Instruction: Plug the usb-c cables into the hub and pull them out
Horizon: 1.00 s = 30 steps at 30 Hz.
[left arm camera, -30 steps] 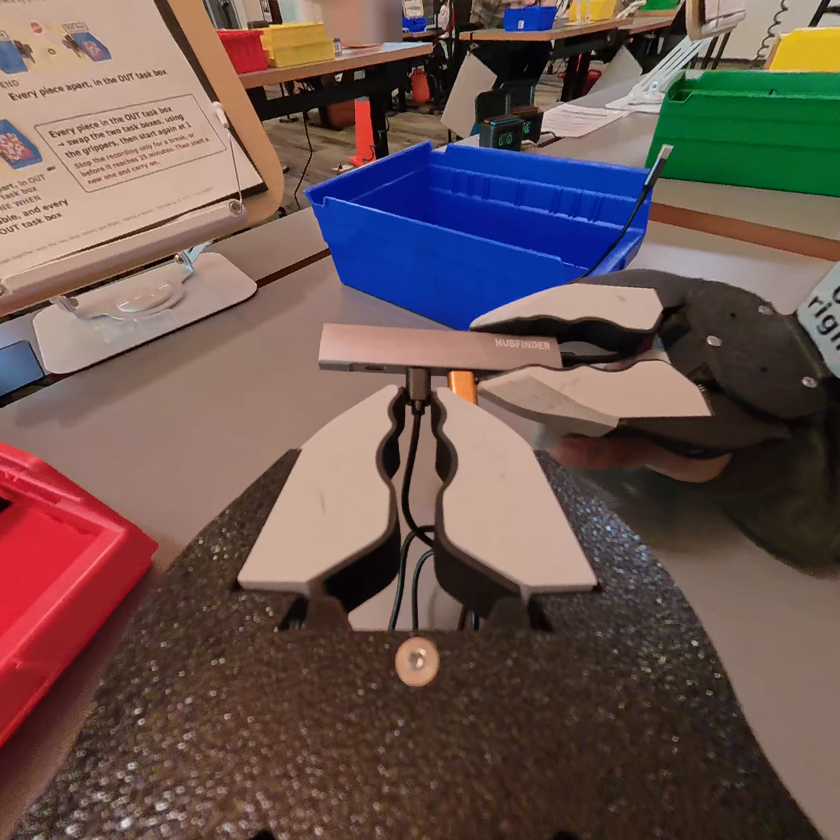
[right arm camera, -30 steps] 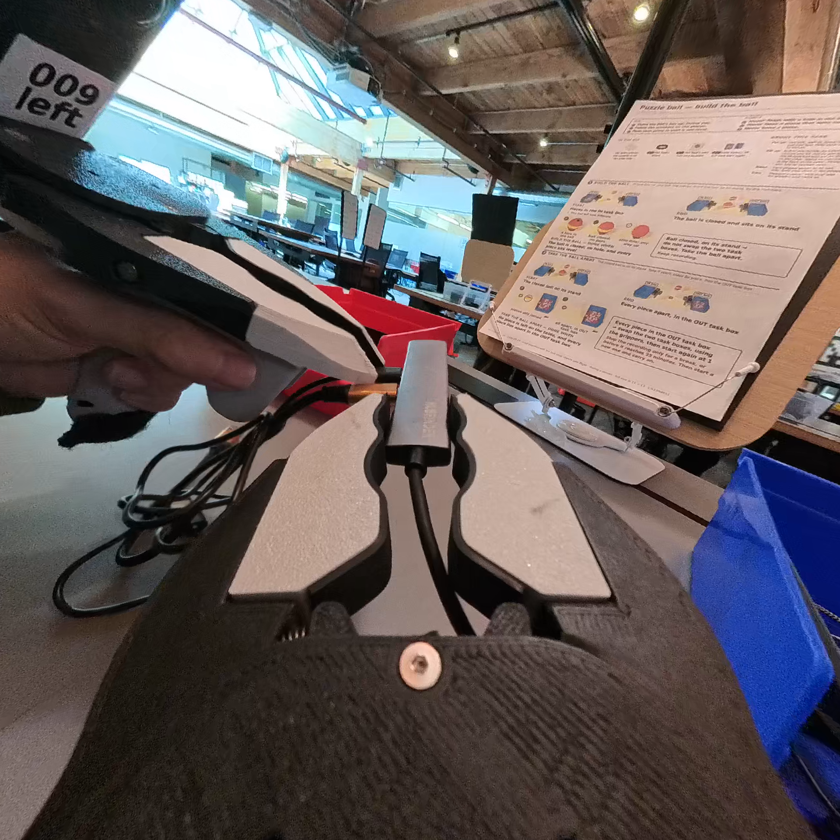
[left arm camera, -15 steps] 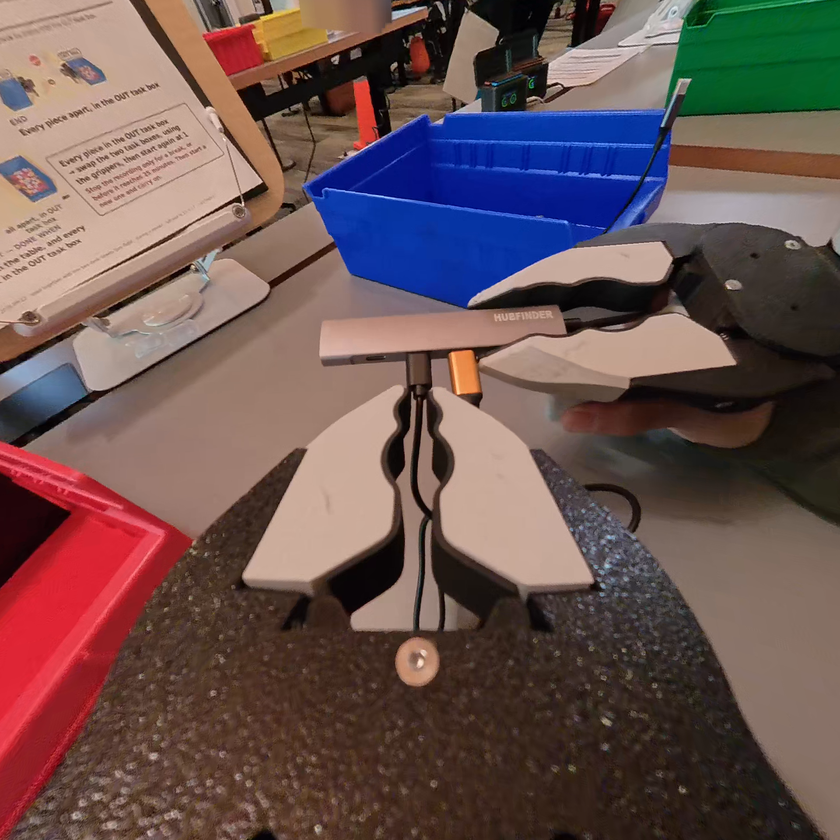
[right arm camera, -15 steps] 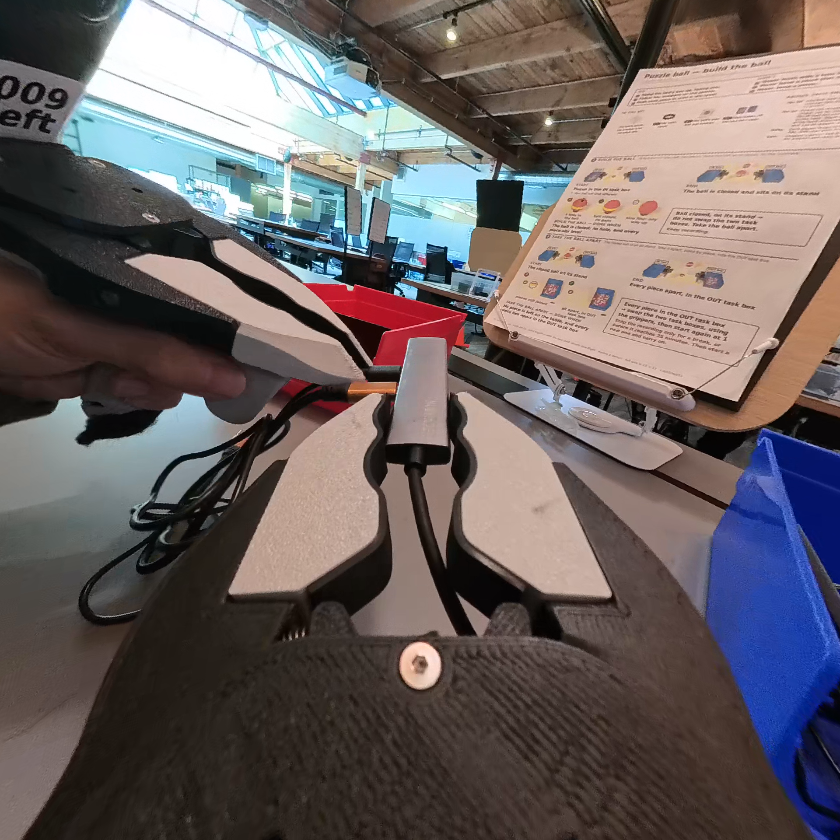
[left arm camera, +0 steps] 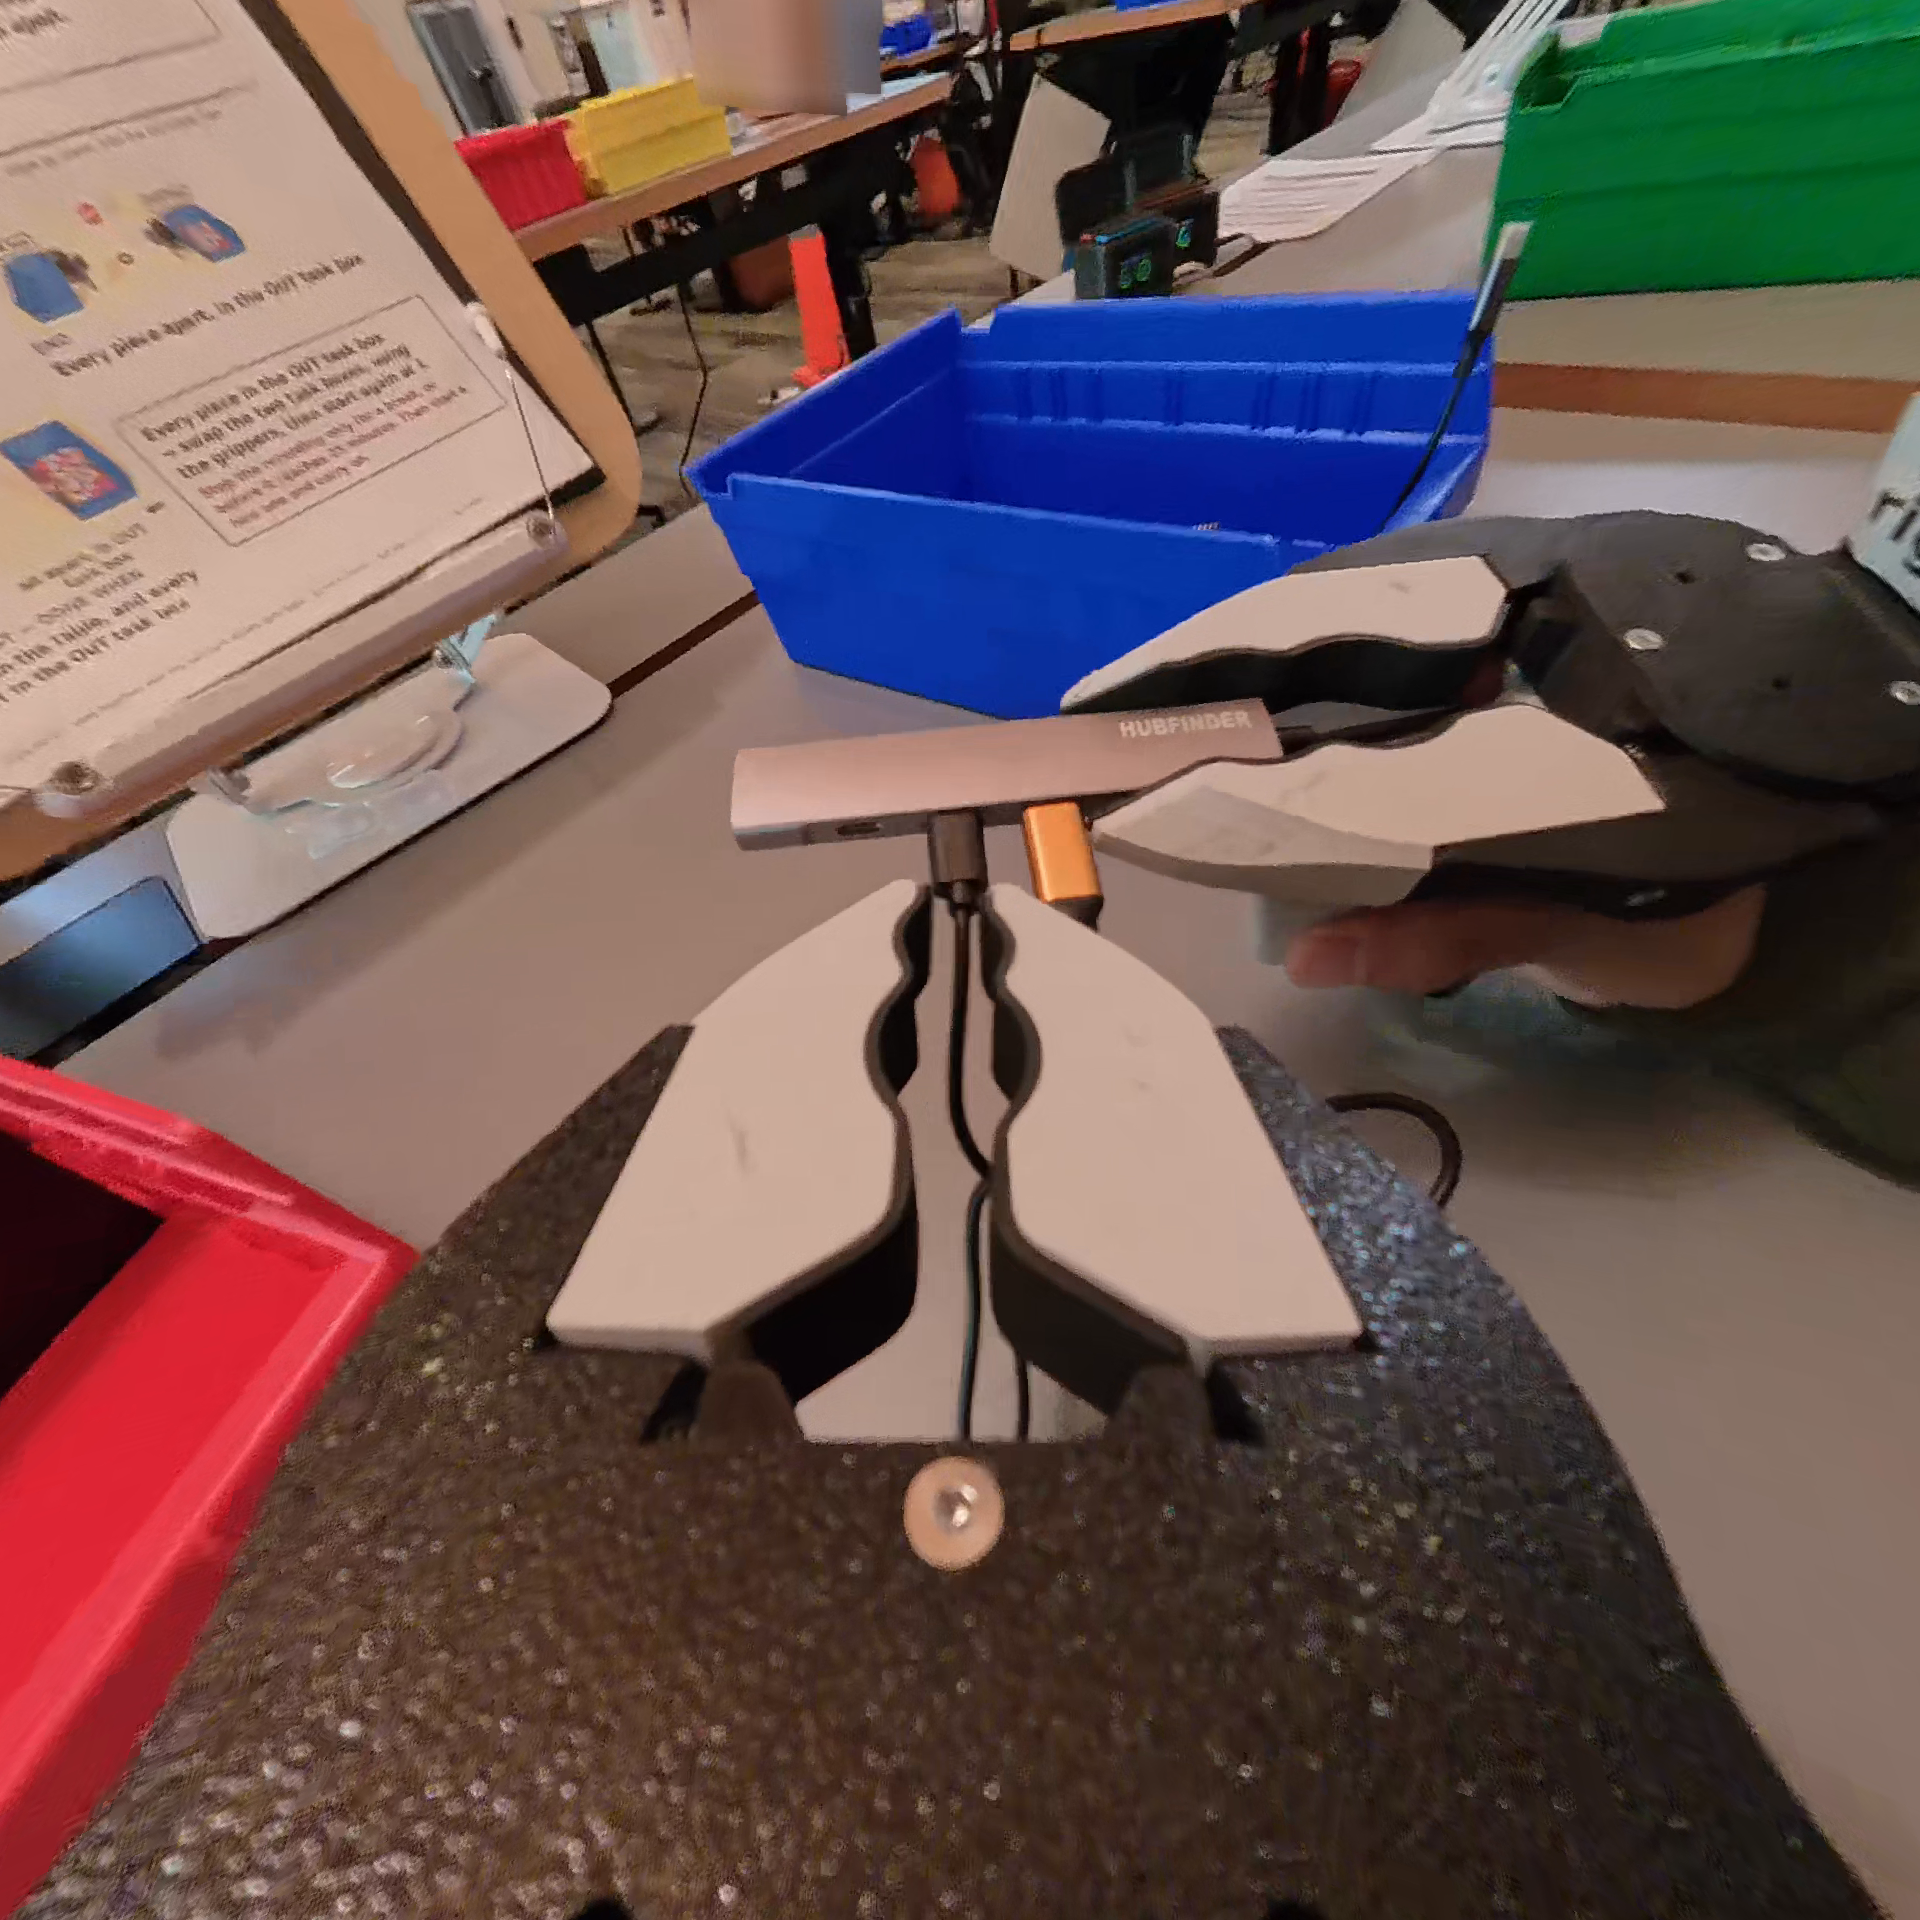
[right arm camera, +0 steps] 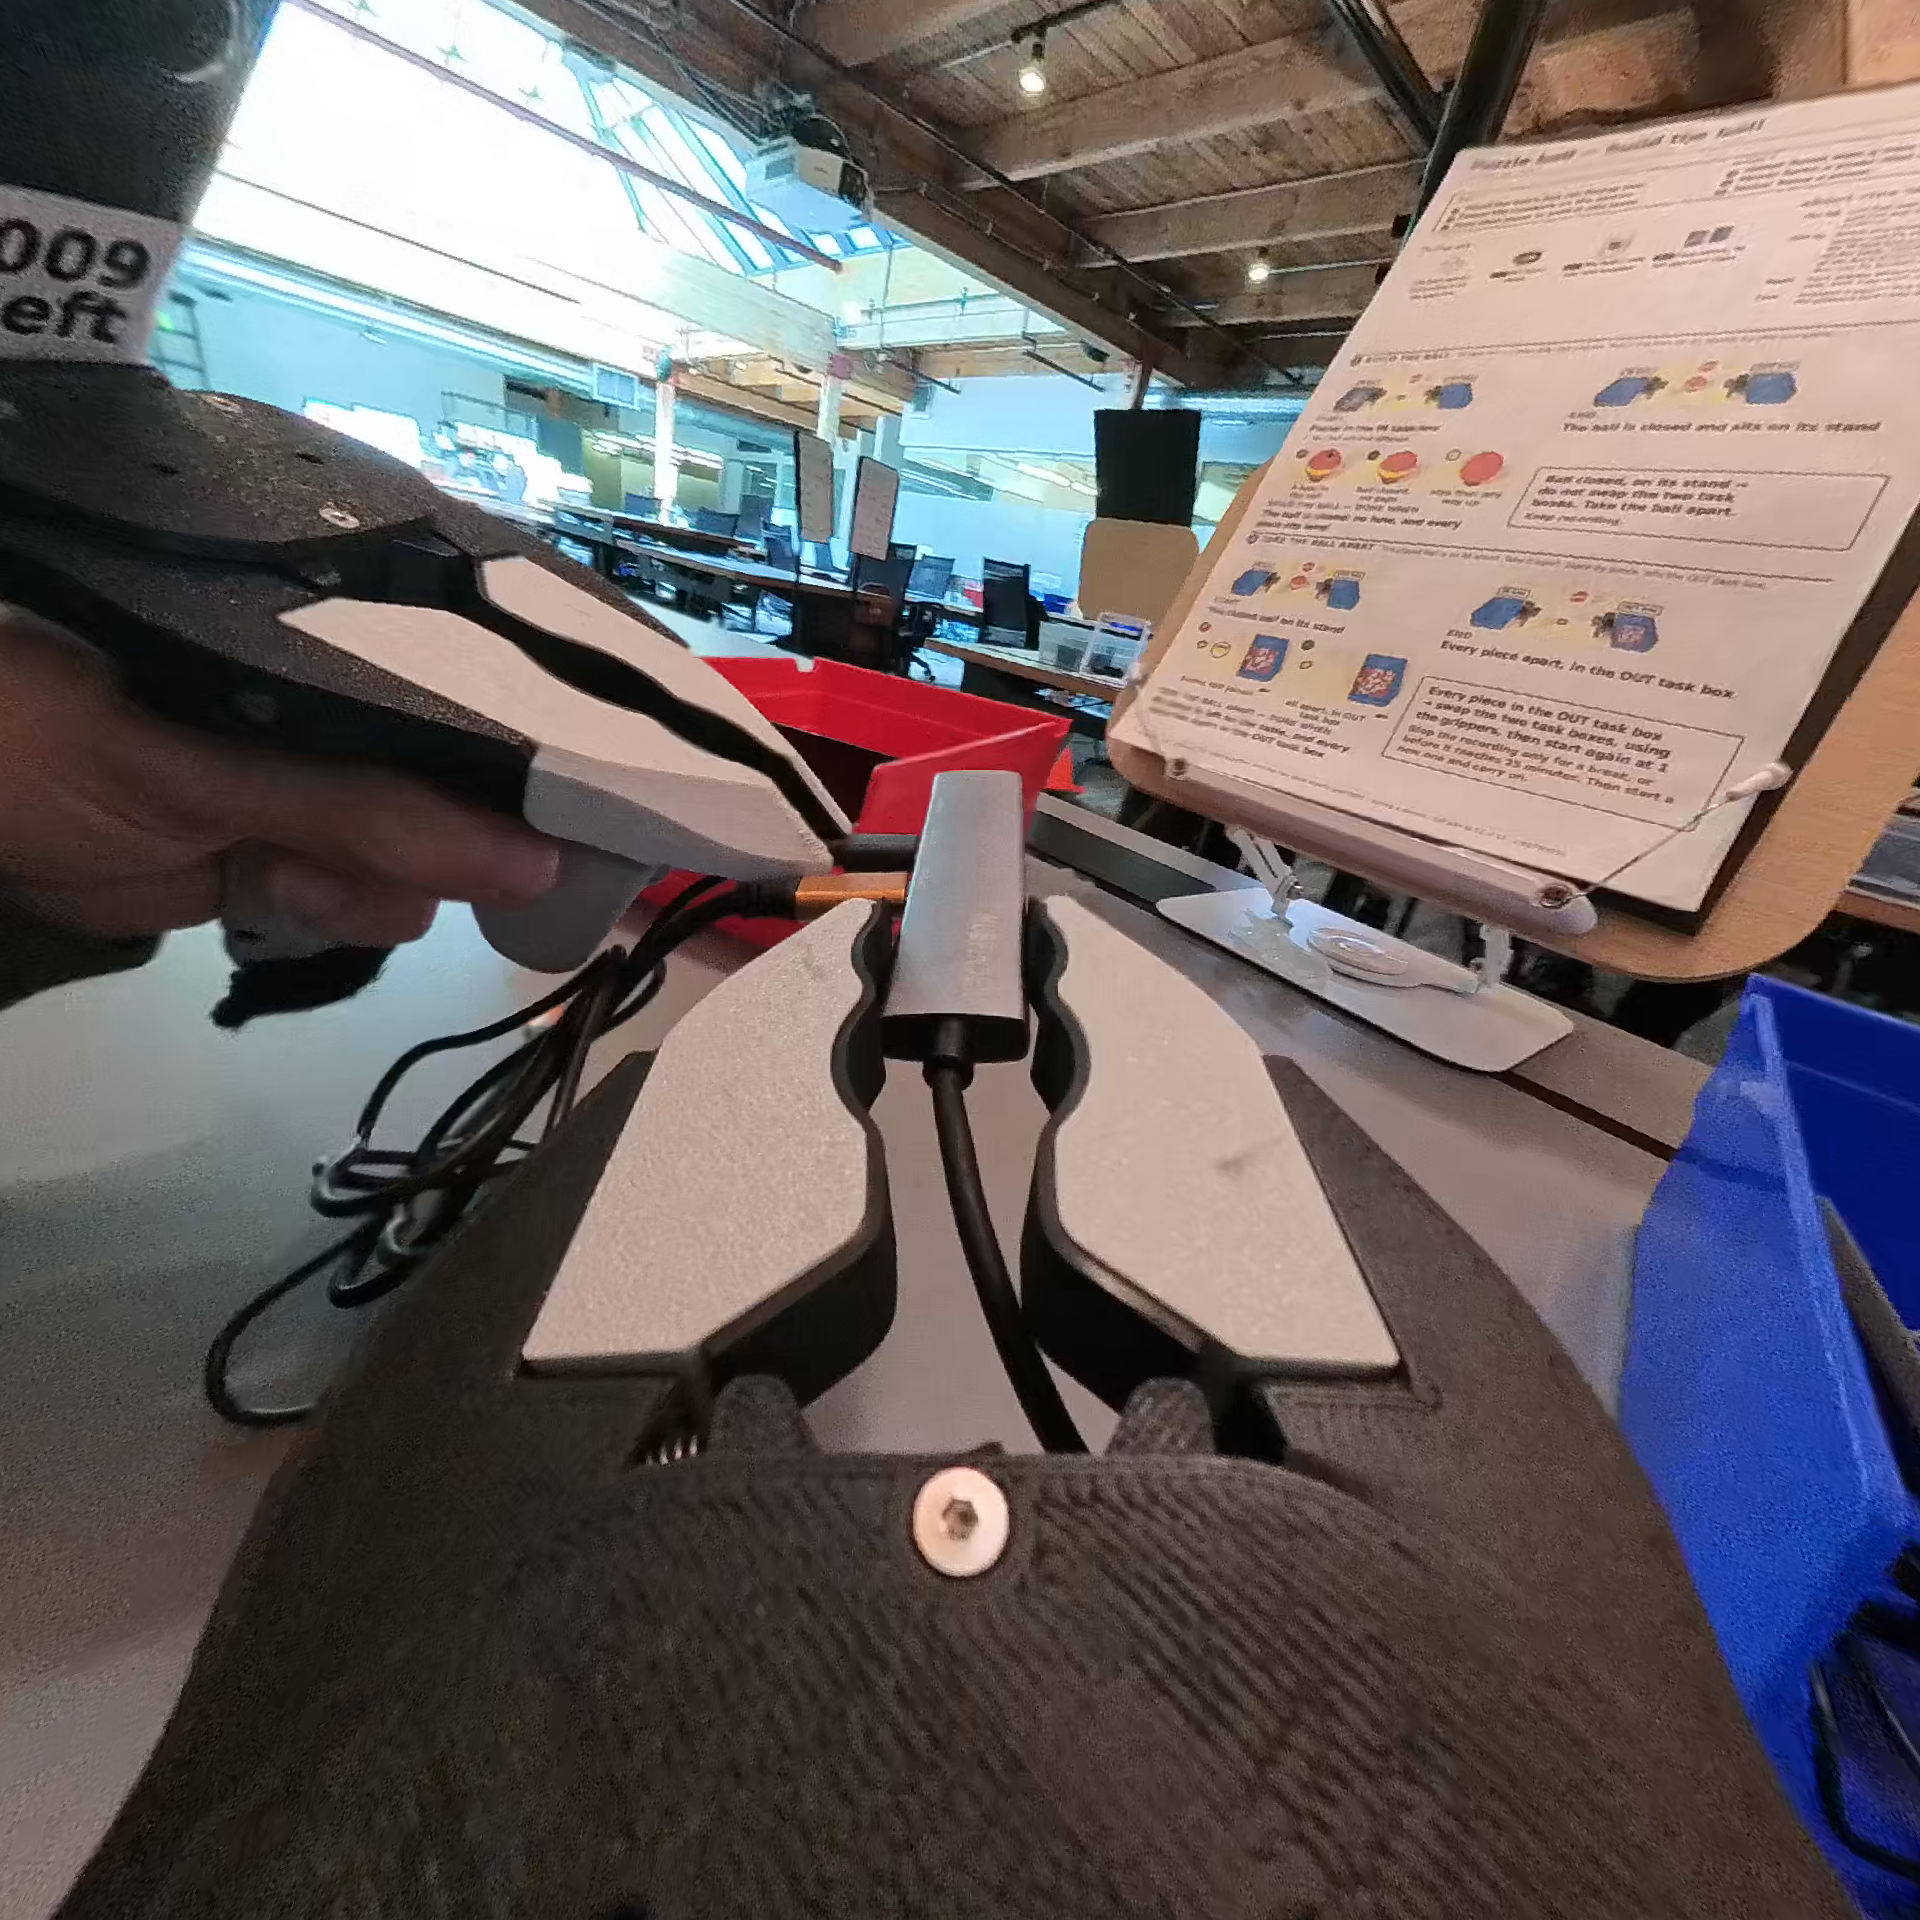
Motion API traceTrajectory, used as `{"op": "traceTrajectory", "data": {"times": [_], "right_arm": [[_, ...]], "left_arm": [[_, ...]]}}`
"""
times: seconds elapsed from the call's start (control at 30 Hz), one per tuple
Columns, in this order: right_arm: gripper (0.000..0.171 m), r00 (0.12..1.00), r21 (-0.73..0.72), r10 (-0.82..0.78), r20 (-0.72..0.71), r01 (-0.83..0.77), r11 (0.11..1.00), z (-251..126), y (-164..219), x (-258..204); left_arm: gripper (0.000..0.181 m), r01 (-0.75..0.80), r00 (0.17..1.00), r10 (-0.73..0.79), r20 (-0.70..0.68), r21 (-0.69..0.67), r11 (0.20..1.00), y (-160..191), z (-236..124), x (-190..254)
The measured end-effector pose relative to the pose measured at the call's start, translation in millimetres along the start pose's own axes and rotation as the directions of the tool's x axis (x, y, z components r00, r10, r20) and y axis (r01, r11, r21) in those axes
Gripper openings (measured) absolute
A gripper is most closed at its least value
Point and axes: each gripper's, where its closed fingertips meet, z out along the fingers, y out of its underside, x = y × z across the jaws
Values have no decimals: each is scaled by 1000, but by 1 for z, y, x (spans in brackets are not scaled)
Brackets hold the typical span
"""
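A slim grey usb-c hub (left arm camera: pixel 987 769) is held level above the grey table (left arm camera: pixel 520 997). My right gripper (right arm camera: pixel 956 909) is shut on the hub's near end (right arm camera: pixel 961 914), and the hub's own black lead runs back between its fingers. My left gripper (left arm camera: pixel 956 896) is shut on a black usb-c cable just behind its plug (left arm camera: pixel 956 847), which sits in a side port of the hub. An orange plug (left arm camera: pixel 1060 852) sits in the port beside it. In the left wrist view the right gripper (left arm camera: pixel 1086 769) comes in from the right. In the right wrist view the left gripper (right arm camera: pixel 831 831) comes in from the left.
A blue bin (left arm camera: pixel 1039 540) stands behind the hub, with a thin cable end (left arm camera: pixel 1501 260) sticking up at its right. A red bin (left arm camera: pixel 156 1403) is at the near left. An instruction board on a stand (left arm camera: pixel 260 364) is far left. Loose black cables (right arm camera: pixel 447 1143) lie on the table.
Both grippers and the hub have shifted slightly together, towards the red bin. The black plug stays in the hub and neither grip has changed.
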Motion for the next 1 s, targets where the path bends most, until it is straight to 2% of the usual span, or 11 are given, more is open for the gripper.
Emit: {"op": "traceTrajectory", "data": {"times": [0.07, 0.13, 0.23, 0.3, 0.47, 0.57, 0.7, 0.77, 0.83, 0.93, 1.0], "right_arm": [[25, 1000, -6, -19, 6, 19, 1000, 0, -9, -1], [25, 999, -21, -23, 32, 24, 999, 0, -20, -3], [25, 999, -10, -28, 41, 29, 1000, -5, -52, 0], [25, 998, -2, -40, 48, 40, 999, -12, -79, 5], [25, 997, 81, -66, -50, 70, 994, -36, -166, 46], [25, 981, 95, -143, -128, 156, 983, -47, -220, 78], [25, 900, -34, -325, -290, 329, 944, -56, -270, 141], [25, 823, -147, -444, -354, 420, 896, -57, -281, 181], [25, 771, -244, -504, -389, 442, 863, -55, -280, 219], [25, 730, -402, -568, -379, 423, 812, -48, -250, 262], [25, 688, -533, -638, -345, 416, 737, -42, -215, 285]], "left_arm": [[23, -3, 999, 1, 43, 41, 999, -11, -15, -15], [29, 27, 993, -37, 117, 83, 996, -21, -37, -42], [30, 120, 970, -144, 197, 132, 984, -20, -67, -81], [30, 177, 958, -203, 202, 137, 975, -12, -78, -95], [30, 211, 958, -218, 185, 55, 976, 11, -78, -100], [30, 207, 967, -204, 154, -5, 978, 20, -71, -93], [30, 198, 973, -193, 125, -32, 980, 23, -68, -87], [30, 206, 973, -202, 109, -22, 978, 21, -68, -85], [30, 212, 973, -209, 94, -22, 977, 21, -69, -84], [30, 199, 977, -195, 88, -43, 979, 23, -69, -82], [30, 188, 980, -183, 80, -57, 980, 24, -68, -79]]}}
